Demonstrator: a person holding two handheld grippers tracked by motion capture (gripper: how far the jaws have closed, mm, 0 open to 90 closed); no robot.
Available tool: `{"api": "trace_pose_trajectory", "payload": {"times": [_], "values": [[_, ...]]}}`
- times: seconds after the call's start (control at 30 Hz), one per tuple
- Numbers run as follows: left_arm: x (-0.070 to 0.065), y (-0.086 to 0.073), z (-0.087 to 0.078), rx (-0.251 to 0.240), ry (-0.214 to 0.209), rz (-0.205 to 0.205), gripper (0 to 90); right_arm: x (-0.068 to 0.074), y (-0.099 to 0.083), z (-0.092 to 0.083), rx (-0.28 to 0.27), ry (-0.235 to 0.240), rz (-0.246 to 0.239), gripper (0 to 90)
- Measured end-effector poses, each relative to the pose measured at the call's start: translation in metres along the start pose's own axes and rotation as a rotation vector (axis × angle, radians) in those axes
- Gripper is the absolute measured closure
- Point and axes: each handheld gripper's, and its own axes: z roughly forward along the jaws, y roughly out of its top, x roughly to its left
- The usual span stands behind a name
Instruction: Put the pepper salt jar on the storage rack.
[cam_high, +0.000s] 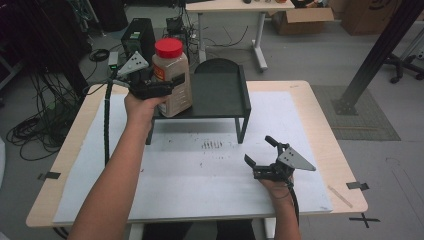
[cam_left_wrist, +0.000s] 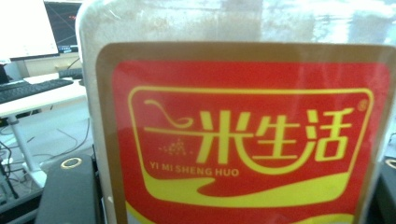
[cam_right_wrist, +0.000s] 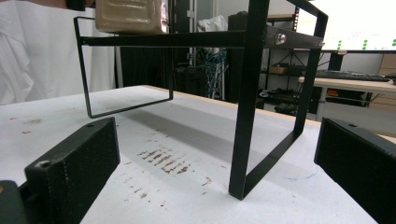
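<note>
Clamped on the jar (cam_high: 171, 80), the left gripper (cam_high: 159, 89) holds it by the lower body at the left end of the black shelf (cam_high: 220, 95), while the right gripper (cam_high: 265, 156) rests low over the white mat (cam_high: 200, 170) with its jaws spread wide and nothing between them. The jar stands upright, and from the right gripper view its base (cam_right_wrist: 130, 16) appears to sit on or just above the shelf's top near the edge; whether it bears its full weight there cannot be told. The risk, as I judge it, lies in that edge: if the jaws let go while part of the base overhangs, the tall jar could tip off the shelf toward the person's side and drop to the mat. A sideways pull on release could also drag the light wire-legged shelf. The jar has a red lid (cam_high: 168, 47) screwed on and is filled nearly to the top with a pale, grainy content; its red and yellow label (cam_left_wrist: 247, 140) faces the left gripper view. The shelf carries nothing else.
</note>
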Motion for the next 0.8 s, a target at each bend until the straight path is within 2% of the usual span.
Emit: {"api": "trace_pose_trajectory", "payload": {"times": [0.23,0.8], "values": [[0.0032,-0.0043,0.0019,-0.018,0.004,-0.003,24.8,-0.0001,0.0,0.0001,0.0,0.0,0.001,0.0],[0.0031,-0.0037,0.0008,-0.001,0.013,-0.014,24.2,0.0002,0.0,0.0,0.0,0.001,0.0,0.0]]}}
